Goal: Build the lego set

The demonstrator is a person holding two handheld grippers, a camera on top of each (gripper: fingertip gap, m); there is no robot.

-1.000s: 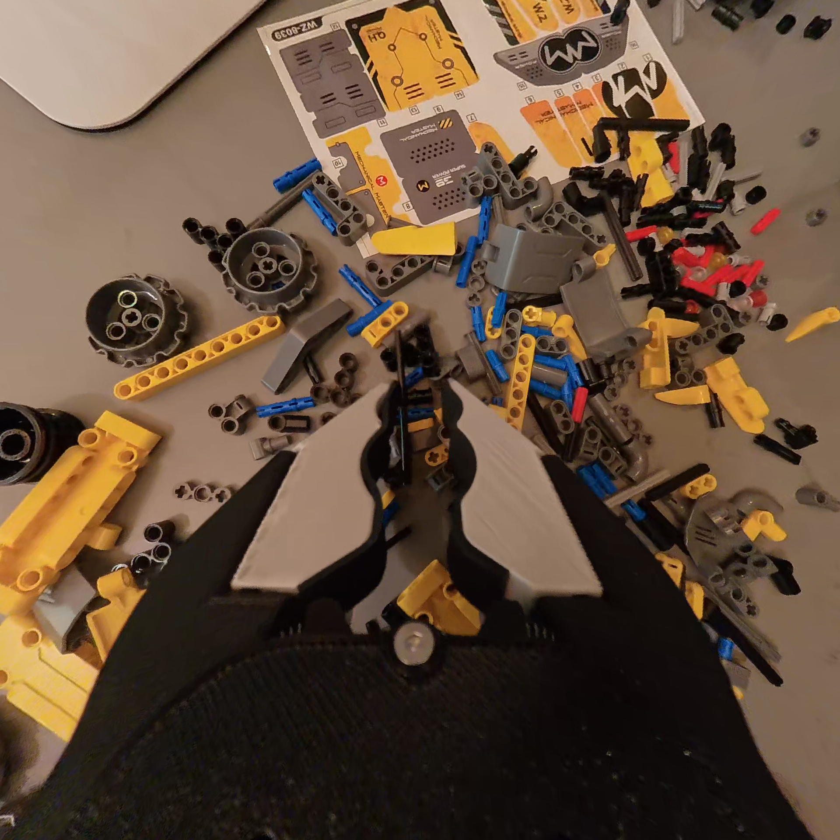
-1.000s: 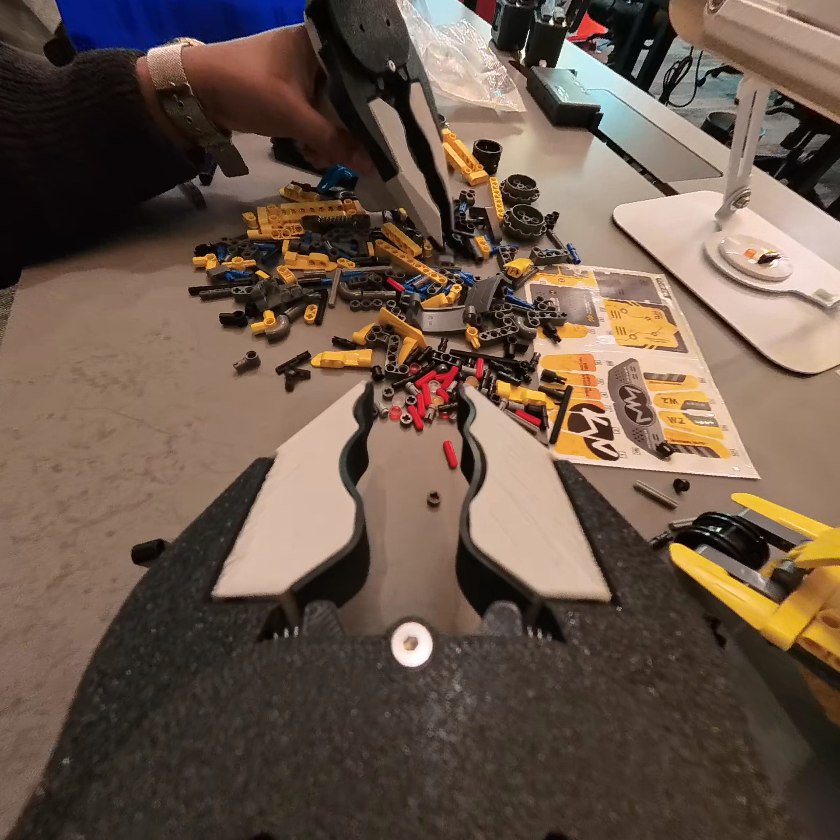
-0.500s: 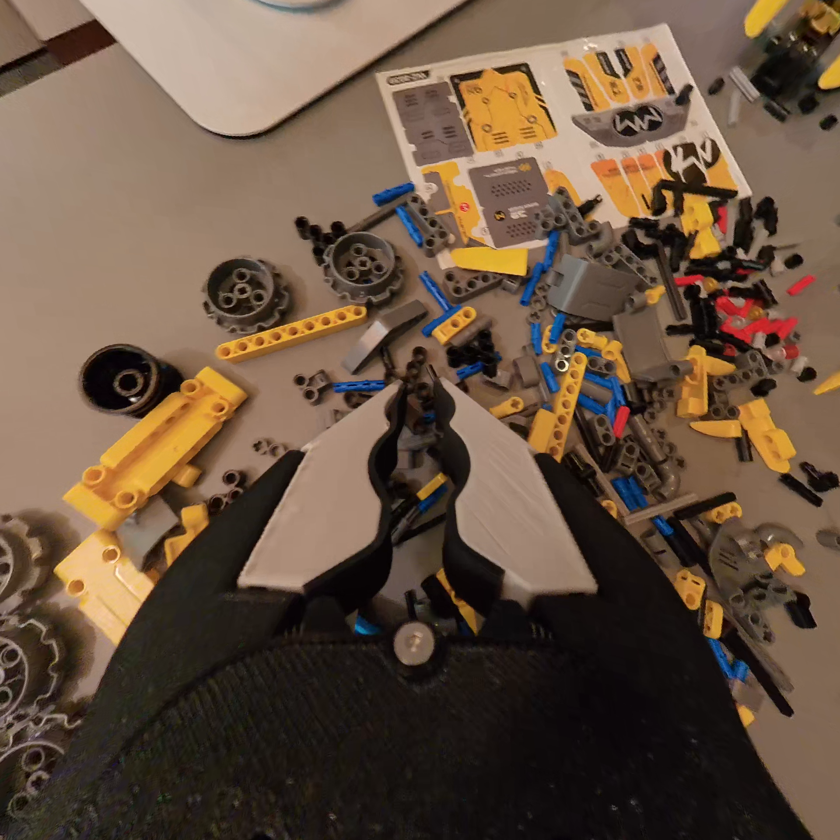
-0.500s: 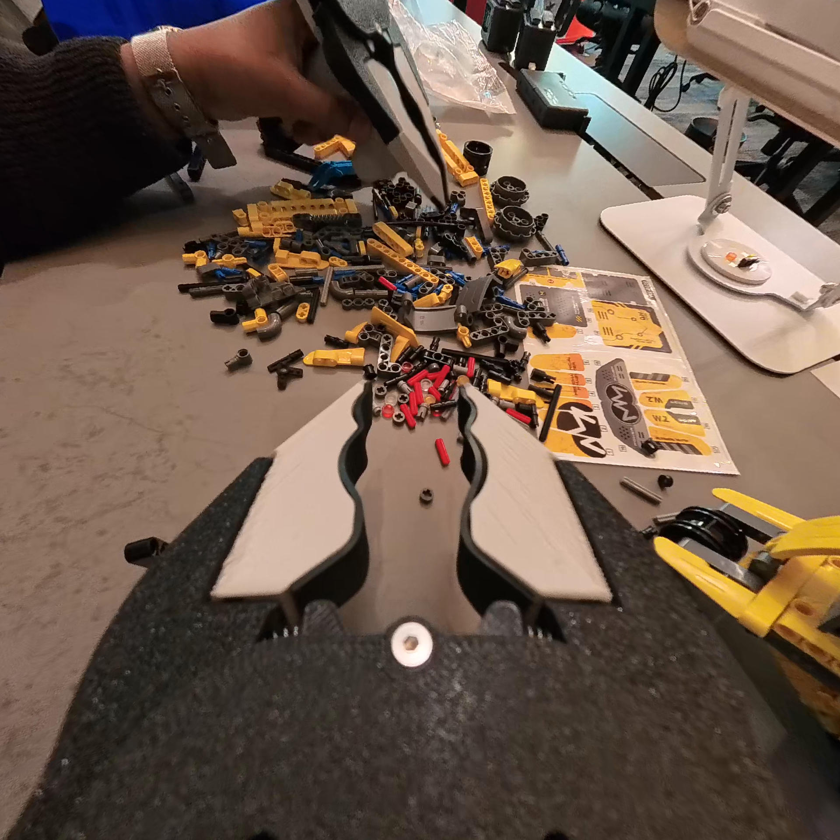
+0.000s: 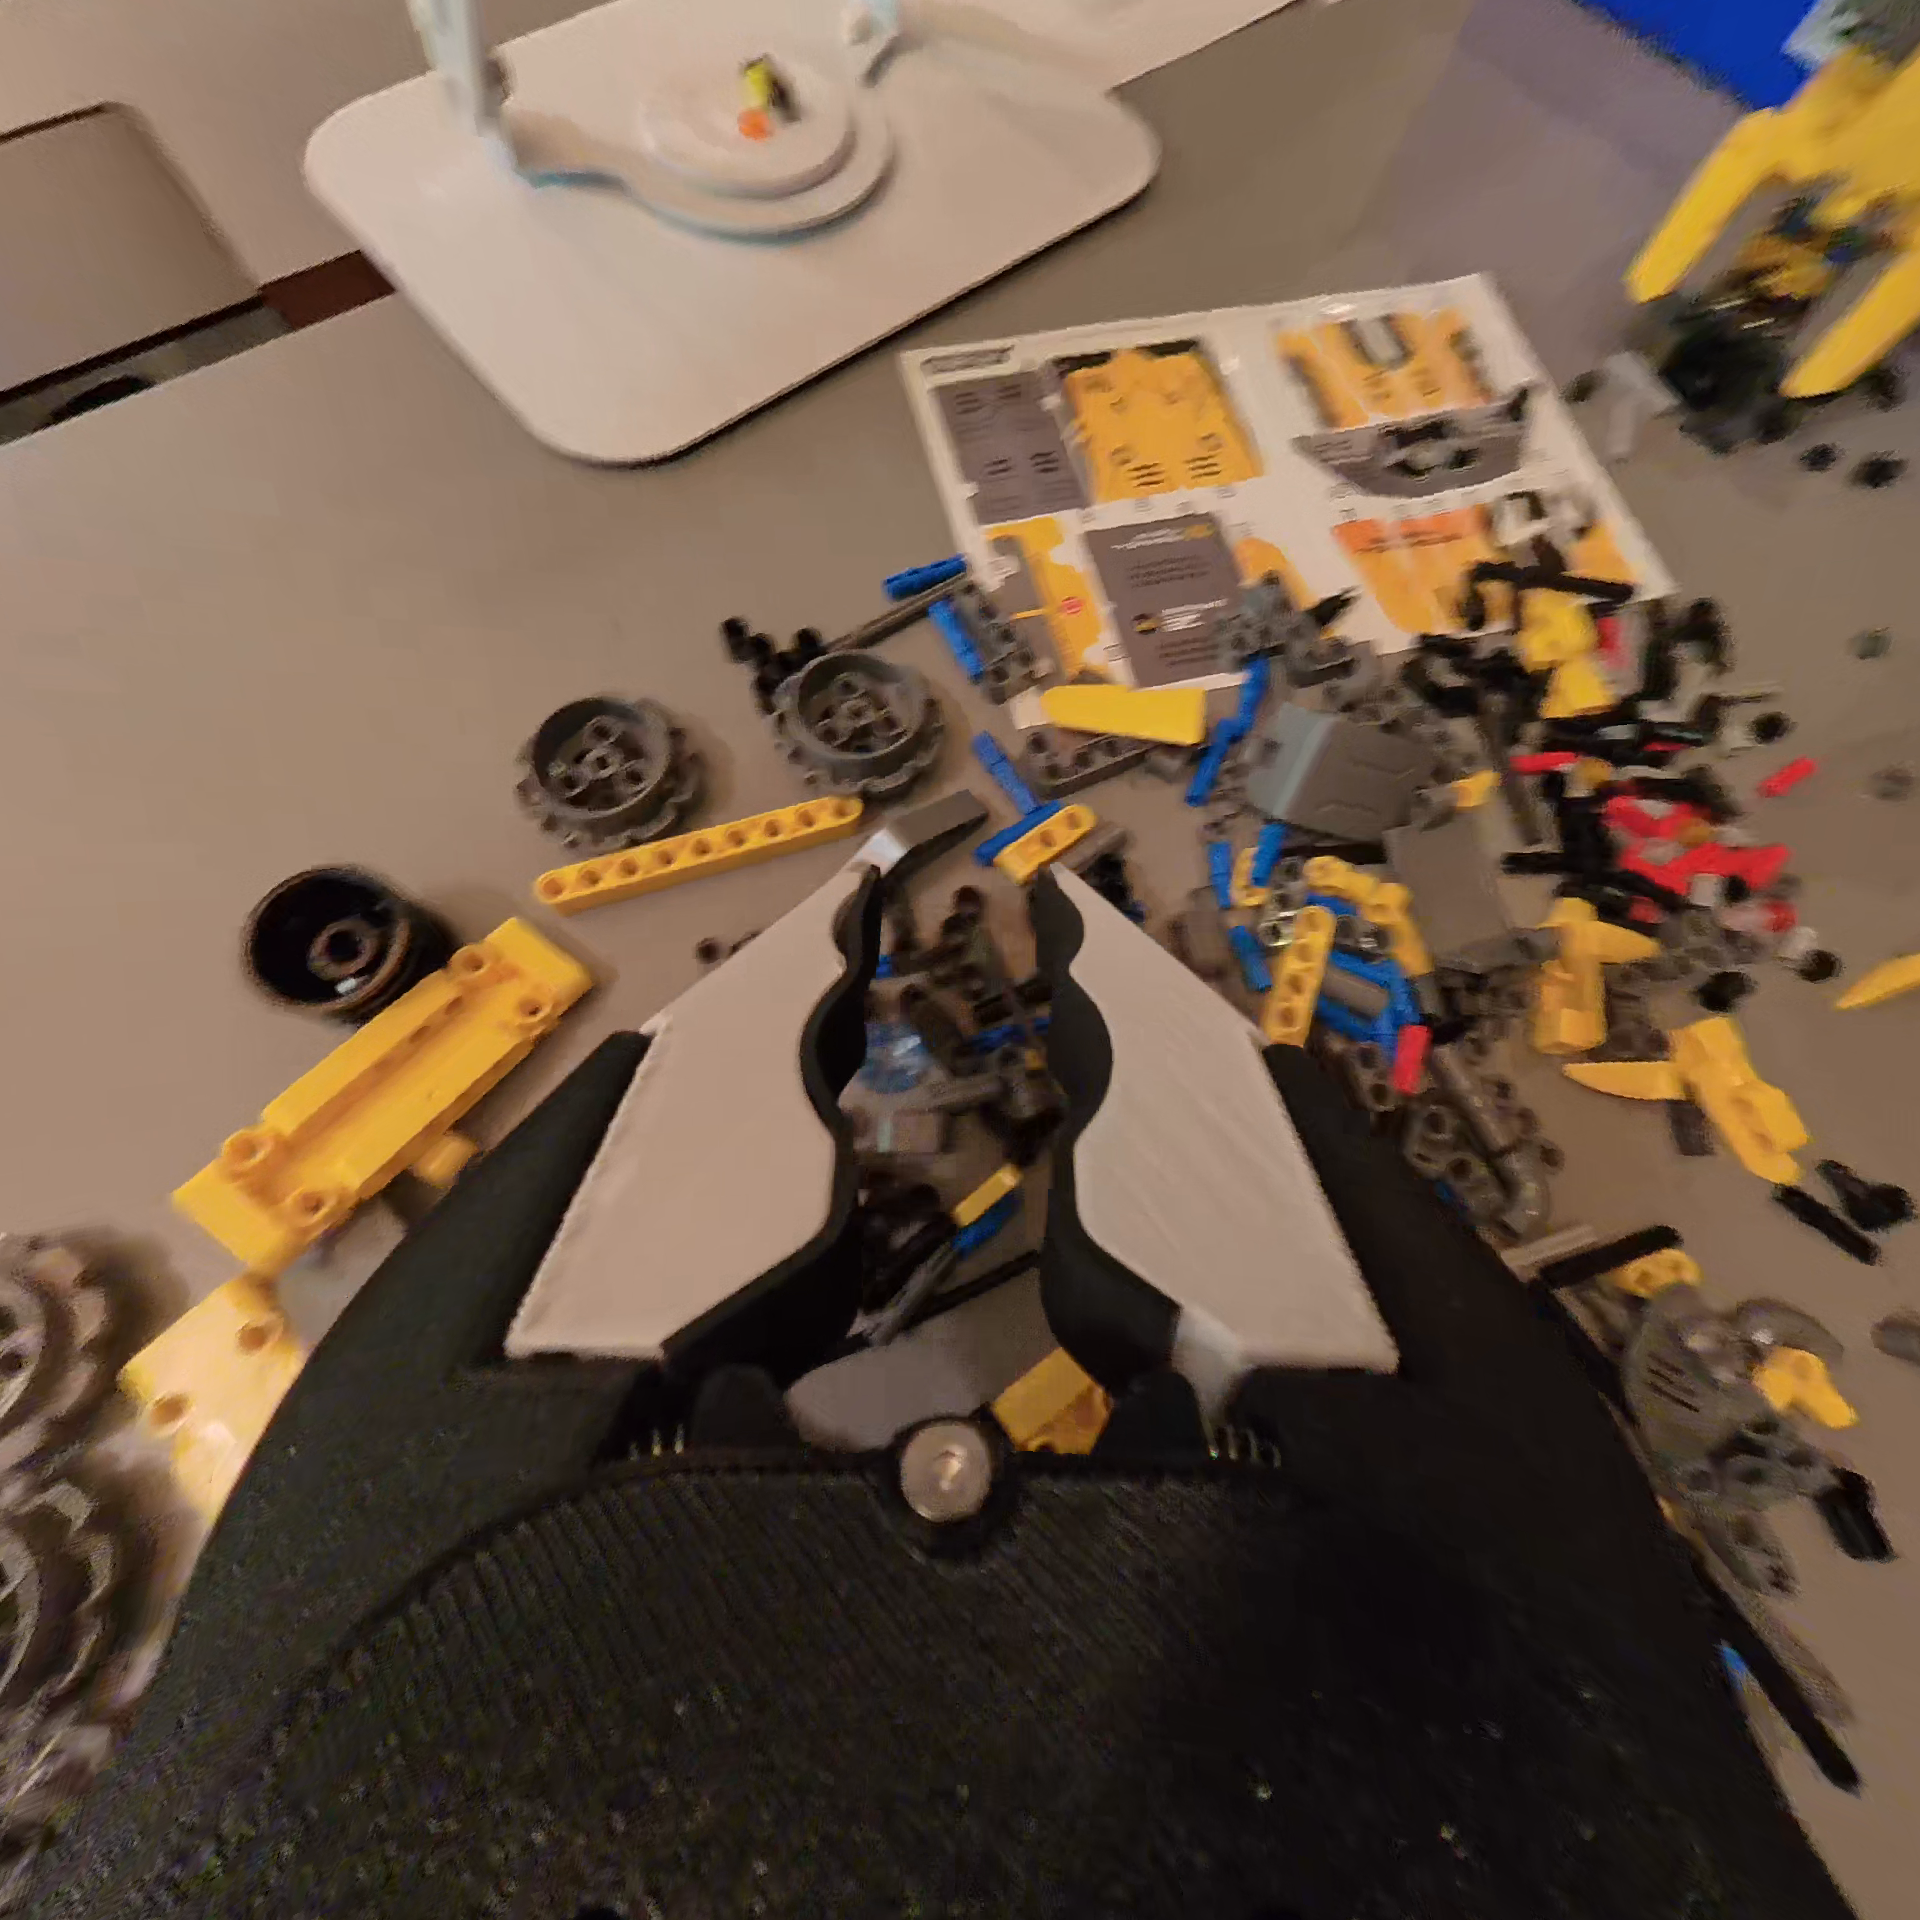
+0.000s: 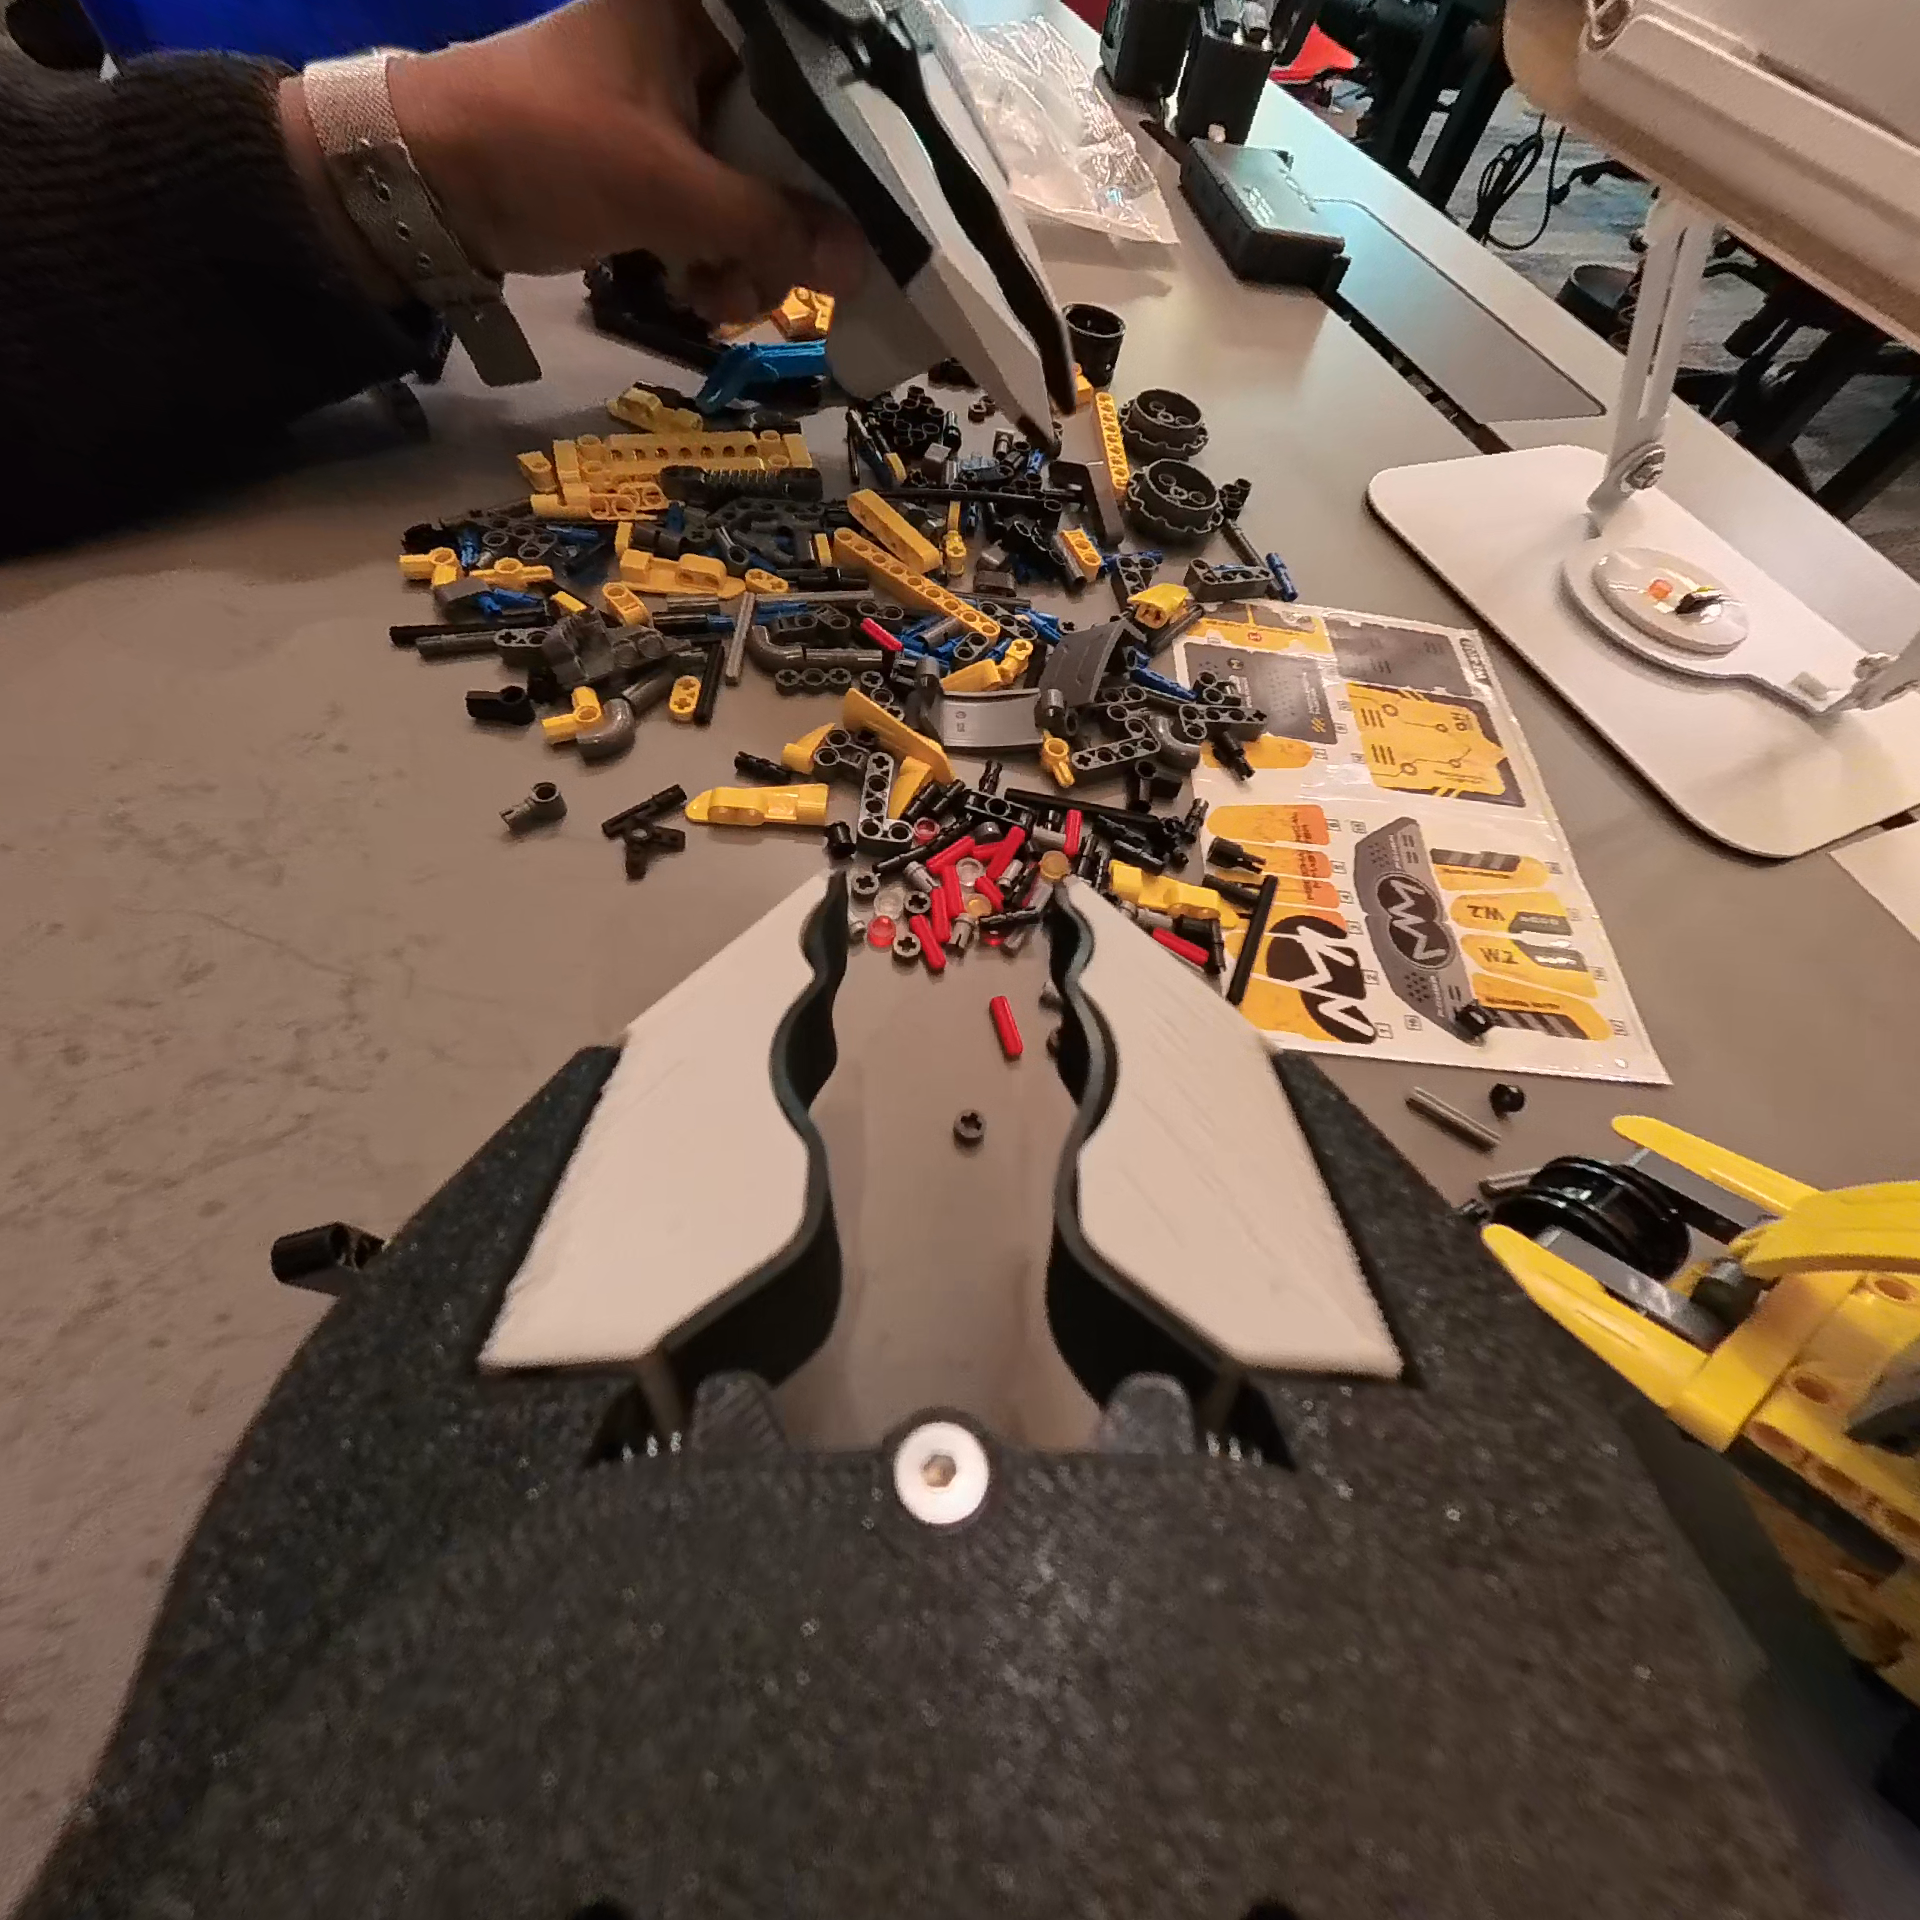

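Observation:
A pile of small building-set pieces [image 5: 1351, 935] in yellow, black, grey, blue and red lies spread on the grey table [image 6: 208, 883]. My left gripper [image 5: 956, 878] hangs over the pile's left part, jaws apart, with nothing seen between the tips. A grey angled piece [image 5: 935, 821] and a short yellow beam [image 5: 1039, 836] lie just past its tips. In the right wrist view a hand [image 6: 582, 156] holds the left gripper [image 6: 1044, 416] tilted down at the pile [image 6: 883, 623]. My right gripper [image 6: 945, 888] is open and empty, low over the table, with its tips at a cluster of red pins [image 6: 966, 873]. One red pin [image 6: 1004, 1027] lies between its fingers.
A sticker sheet [image 5: 1247, 488] lies beside the pile. Two grey wheel hubs [image 5: 603, 769], a long yellow beam [image 5: 707, 857], a black tyre [image 5: 338, 945] and a yellow block [image 5: 384, 1081] lie left. A partly built yellow model [image 6: 1766, 1330] stands at right. A white stand base [image 6: 1662, 675] is behind. My right fingertips sit around 20 cm from my left ones. My left tips are roughly 10 cm from the yellow block [image 5: 384, 1081].
My left gripper has risen and tilted up, showing more of the far table, and its jaws narrowed and then widened. My right gripper has barely moved.

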